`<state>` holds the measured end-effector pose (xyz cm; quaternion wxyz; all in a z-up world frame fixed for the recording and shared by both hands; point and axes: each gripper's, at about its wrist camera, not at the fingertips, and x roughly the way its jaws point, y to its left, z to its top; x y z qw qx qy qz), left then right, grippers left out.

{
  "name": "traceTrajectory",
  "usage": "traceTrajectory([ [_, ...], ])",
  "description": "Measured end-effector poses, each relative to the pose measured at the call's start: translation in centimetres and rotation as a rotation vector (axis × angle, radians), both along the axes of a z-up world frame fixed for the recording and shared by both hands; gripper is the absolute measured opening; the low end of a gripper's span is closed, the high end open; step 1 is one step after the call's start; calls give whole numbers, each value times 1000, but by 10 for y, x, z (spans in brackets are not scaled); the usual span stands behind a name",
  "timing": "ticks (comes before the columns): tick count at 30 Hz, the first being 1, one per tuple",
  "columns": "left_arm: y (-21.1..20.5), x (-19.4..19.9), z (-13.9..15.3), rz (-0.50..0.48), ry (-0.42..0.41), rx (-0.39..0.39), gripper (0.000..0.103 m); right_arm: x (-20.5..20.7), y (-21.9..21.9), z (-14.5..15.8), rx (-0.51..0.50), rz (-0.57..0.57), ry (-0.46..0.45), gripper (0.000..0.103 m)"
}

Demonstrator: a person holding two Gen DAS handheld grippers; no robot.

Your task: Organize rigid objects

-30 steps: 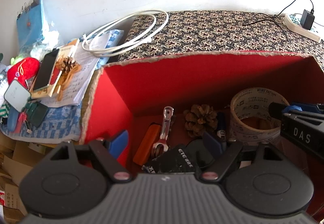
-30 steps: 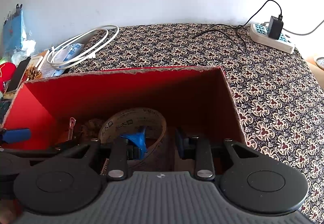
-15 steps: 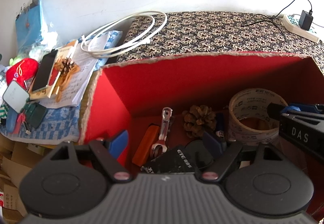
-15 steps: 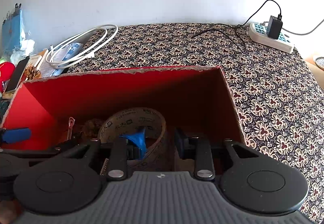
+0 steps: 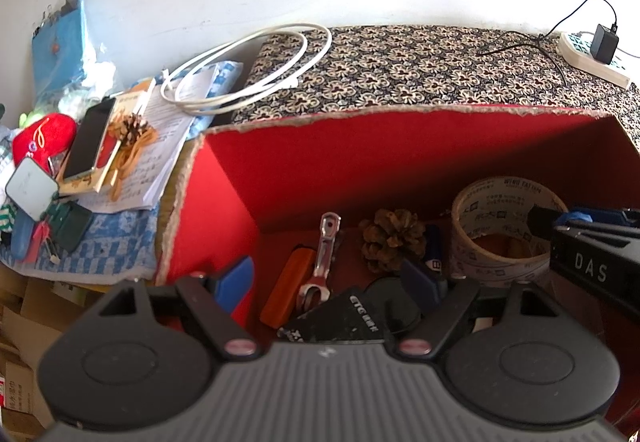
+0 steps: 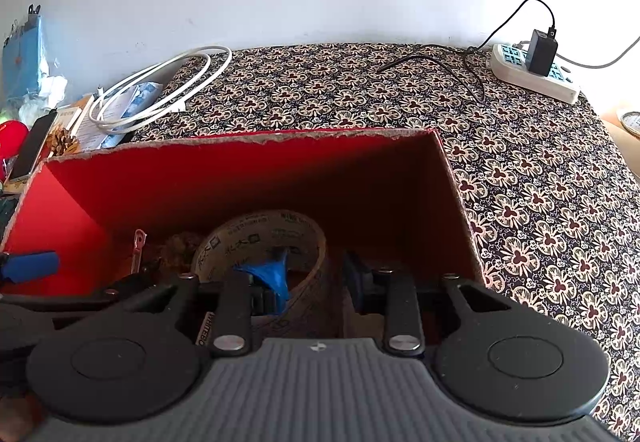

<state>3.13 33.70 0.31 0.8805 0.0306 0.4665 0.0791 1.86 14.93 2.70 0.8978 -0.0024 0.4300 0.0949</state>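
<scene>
A red box (image 5: 360, 146) stands on the patterned table; it also shows in the right wrist view (image 6: 240, 170). Inside lie a tape roll (image 5: 500, 226), a pine cone (image 5: 392, 238), a metal opener (image 5: 324, 254), an orange case (image 5: 288, 290), a black card (image 5: 344, 322) and a dark blue item (image 5: 434, 254). My left gripper (image 5: 328, 282) is open above the box's left part, holding nothing. My right gripper (image 6: 316, 278) is open over the box's right part, one fingertip (image 6: 272, 278) inside the tape roll (image 6: 260, 242), its jaws apart around the roll's wall without pinching it.
Left of the box lie a phone (image 5: 88, 138), a second pine cone (image 5: 132, 130), papers (image 5: 148, 170), a red pouch (image 5: 40, 138), a small mirror (image 5: 30, 188) and a white cable coil (image 5: 248, 70). A power strip with charger (image 6: 536, 70) sits at the back right.
Both wrist views have lifted slightly and the box contents sit a little lower in frame. The right gripper's jaws stay open around the tape roll's wall.
</scene>
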Motion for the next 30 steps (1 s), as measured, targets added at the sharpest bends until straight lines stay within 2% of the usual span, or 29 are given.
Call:
traceTrajectory([
  [30, -1, -1, 0, 1, -1, 1, 83, -1, -1, 0, 28, 1, -4, 14],
])
